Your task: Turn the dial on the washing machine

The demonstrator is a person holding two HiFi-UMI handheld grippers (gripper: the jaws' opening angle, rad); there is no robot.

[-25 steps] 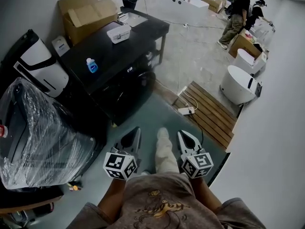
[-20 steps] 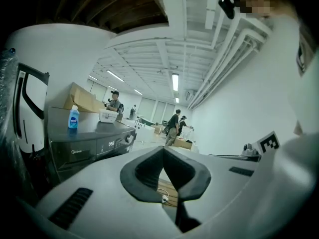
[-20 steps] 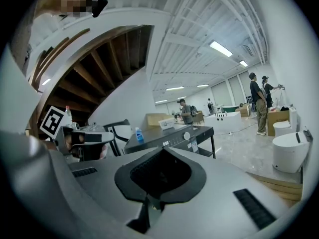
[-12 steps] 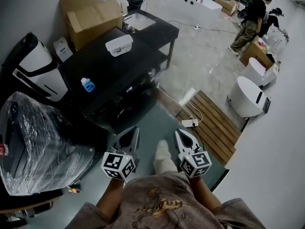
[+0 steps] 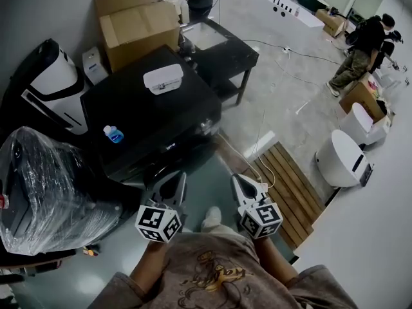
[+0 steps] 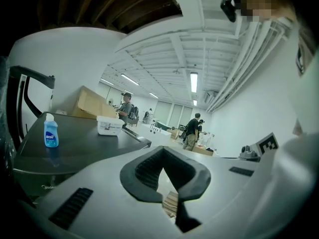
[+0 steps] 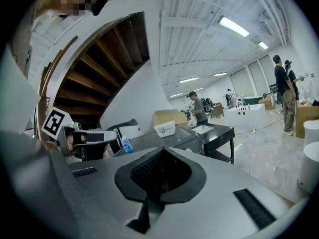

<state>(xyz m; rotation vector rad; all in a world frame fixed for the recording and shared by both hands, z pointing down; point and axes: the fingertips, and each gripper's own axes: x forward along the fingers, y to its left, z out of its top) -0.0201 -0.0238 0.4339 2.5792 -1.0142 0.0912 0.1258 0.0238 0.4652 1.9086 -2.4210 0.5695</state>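
Pointing forward together, left gripper (image 5: 175,180) and right gripper (image 5: 240,181) hold jaws closed, empty.

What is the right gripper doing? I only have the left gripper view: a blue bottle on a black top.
Observer: The right gripper is shut on nothing, side by side with the left gripper, both pointing forward.
Operator: What's on the floor to the right?
Observer: A wooden slatted mat lies beside the black machine.
Operator: Anything past it?
Observer: A rounded white fixture stands farther right.
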